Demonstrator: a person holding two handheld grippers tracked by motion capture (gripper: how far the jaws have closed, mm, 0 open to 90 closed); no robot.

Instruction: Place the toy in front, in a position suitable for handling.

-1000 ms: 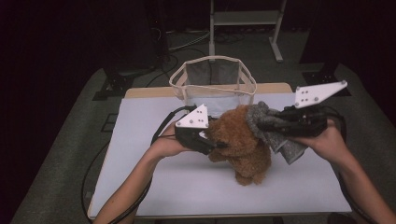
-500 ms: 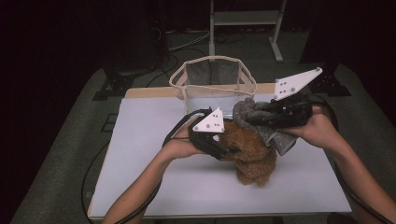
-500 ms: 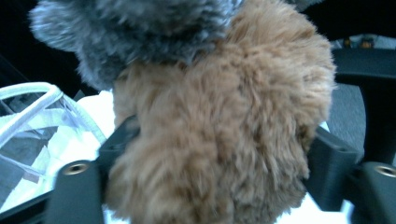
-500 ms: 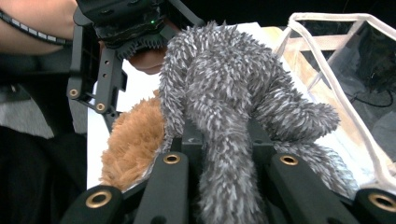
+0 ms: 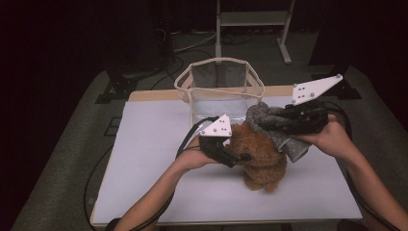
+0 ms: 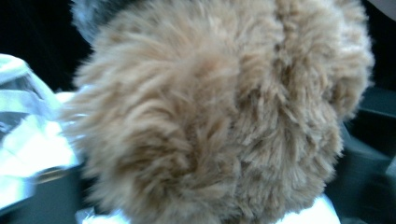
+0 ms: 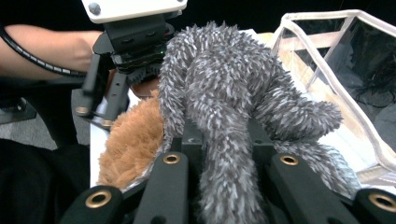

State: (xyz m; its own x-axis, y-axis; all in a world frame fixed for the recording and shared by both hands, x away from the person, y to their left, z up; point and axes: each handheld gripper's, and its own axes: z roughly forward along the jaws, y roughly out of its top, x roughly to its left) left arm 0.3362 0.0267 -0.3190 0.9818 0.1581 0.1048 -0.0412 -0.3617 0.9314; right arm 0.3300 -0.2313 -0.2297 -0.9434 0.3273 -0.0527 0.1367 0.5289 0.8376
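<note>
A brown plush toy (image 5: 260, 156) sits on the white table (image 5: 144, 159), its fur close up in the left gripper view (image 6: 224, 116). My left gripper (image 5: 238, 156) presses into the toy's left side; its jaws have just been closing with fur between them. In the right gripper view the left gripper (image 7: 100, 116) points down onto the brown fur (image 7: 133, 140). My right gripper (image 5: 284, 122) is shut on a grey fuzzy cloth (image 5: 269, 120), which drapes over the toy's top. That cloth (image 7: 219, 93) bunches between the right gripper's (image 7: 224, 135) black jaws.
A see-through basket with a cream rim (image 5: 219, 72) stands at the table's back edge, just behind the toy, and its rim (image 7: 327, 18) is close on the right. Bare table lies to the left and front. Dark floor and a metal stand surround the table.
My left gripper has moved right and lower, against the toy's side. The grey cloth now sits farther left, over the toy's top.
</note>
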